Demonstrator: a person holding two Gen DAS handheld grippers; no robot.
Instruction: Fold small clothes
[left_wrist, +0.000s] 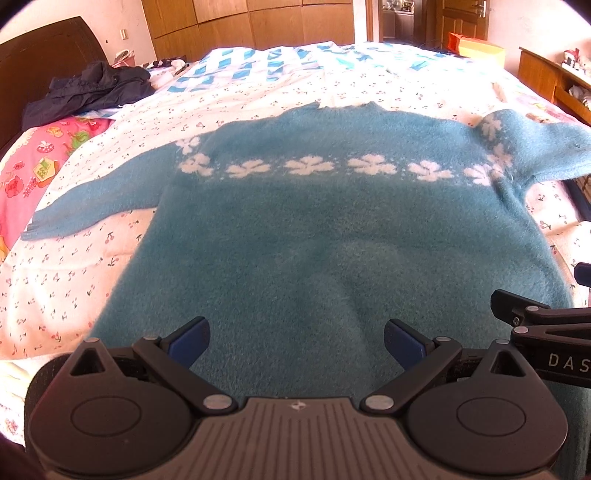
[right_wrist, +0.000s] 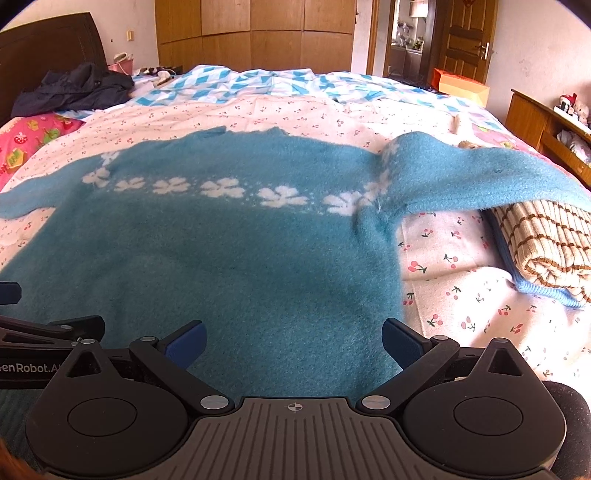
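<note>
A fuzzy blue sweater (left_wrist: 295, 229) with a row of white flowers lies flat on the bed, hem toward me, both sleeves spread out. My left gripper (left_wrist: 295, 341) hovers open over the hem, nothing between its blue pads. My right gripper (right_wrist: 293, 341) is open too, over the hem's right part of the sweater (right_wrist: 221, 251). The right sleeve (right_wrist: 480, 177) drapes over a folded checked cloth. The right gripper's side shows at the right edge of the left wrist view, and the left gripper's side shows at the left edge of the right wrist view.
The bed has a cherry-print sheet (right_wrist: 461, 277). A folded brown-checked cloth (right_wrist: 546, 240) lies at the right. A dark jacket (left_wrist: 92, 88) and pink pillow (left_wrist: 40, 162) sit at the far left. A blue patterned quilt (left_wrist: 277, 62) lies beyond; wooden furniture (right_wrist: 535, 114) stands right.
</note>
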